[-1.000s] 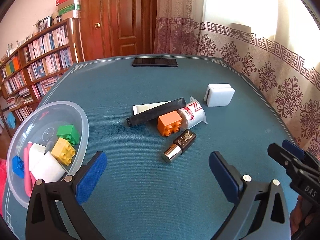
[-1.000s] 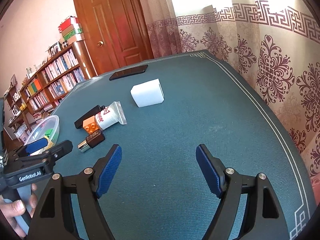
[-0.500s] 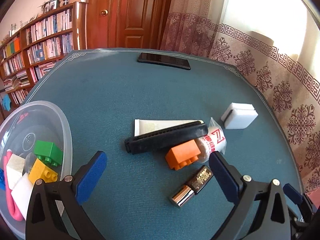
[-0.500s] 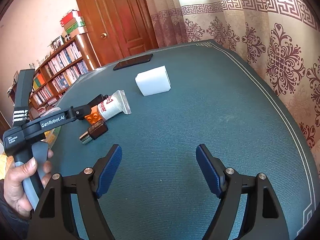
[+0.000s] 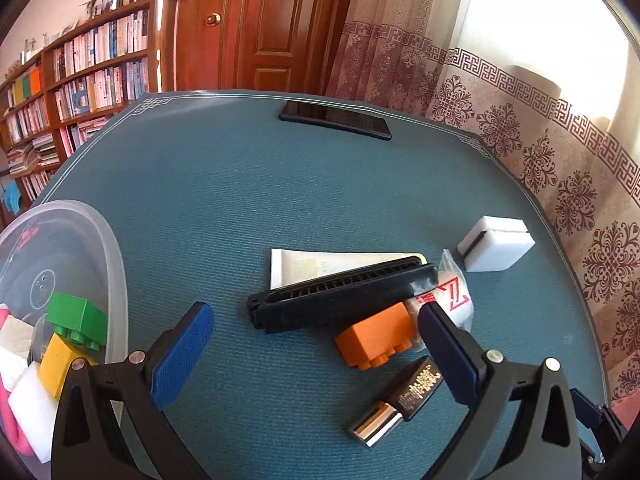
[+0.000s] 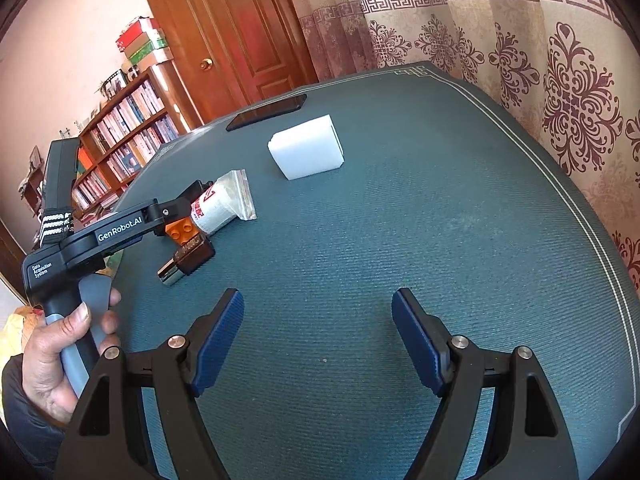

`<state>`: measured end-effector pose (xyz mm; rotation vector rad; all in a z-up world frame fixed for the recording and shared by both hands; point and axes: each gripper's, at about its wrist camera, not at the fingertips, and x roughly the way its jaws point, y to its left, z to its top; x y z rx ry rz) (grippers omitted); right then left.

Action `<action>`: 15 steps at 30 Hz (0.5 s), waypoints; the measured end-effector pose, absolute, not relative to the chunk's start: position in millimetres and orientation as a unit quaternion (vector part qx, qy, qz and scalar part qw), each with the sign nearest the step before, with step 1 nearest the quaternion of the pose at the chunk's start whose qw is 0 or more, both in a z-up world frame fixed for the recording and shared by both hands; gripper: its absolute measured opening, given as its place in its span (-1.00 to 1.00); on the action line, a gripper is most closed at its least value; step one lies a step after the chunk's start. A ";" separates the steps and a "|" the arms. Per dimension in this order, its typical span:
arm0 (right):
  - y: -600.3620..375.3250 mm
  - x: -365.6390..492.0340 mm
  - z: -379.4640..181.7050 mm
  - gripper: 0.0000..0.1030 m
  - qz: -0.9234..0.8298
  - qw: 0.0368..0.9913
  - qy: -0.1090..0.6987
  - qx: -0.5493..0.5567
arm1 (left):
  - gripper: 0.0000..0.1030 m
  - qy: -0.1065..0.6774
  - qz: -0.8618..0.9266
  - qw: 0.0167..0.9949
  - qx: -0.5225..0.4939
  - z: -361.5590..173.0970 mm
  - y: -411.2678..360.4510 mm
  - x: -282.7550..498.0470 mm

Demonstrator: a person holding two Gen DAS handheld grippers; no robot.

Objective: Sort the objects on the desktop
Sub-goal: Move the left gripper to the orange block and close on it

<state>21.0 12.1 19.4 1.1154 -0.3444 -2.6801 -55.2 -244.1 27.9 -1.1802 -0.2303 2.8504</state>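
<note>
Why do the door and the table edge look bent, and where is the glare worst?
Fisheye lenses bow the door and table edge in both wrist views. The left wrist view blows out white at the upper-right window, and the lipstick cap glints; the right wrist view washes out along the top.

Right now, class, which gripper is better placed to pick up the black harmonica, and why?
The left gripper: it is open, with the harmonica just ahead between its fingers. The right gripper is open over bare table, away from the pile.
</note>
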 end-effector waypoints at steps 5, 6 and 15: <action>12.8 17.4 18.2 0.55 -0.910 0.097 -0.125 0.383 | 0.99 -0.077 0.924 0.019 -0.375 26.7 -251.0 -50.8; 12.1 16.6 18.4 0.55 -0.910 0.094 -0.126 0.383 | 0.99 -0.075 0.925 0.022 -0.373 26.3 -249.8 -50.4; -6.8 1.9 25.7 0.55 -0.911 0.093 -0.120 0.383 | 0.99 -0.047 0.922 0.052 -0.381 26.4 -235.6 -56.8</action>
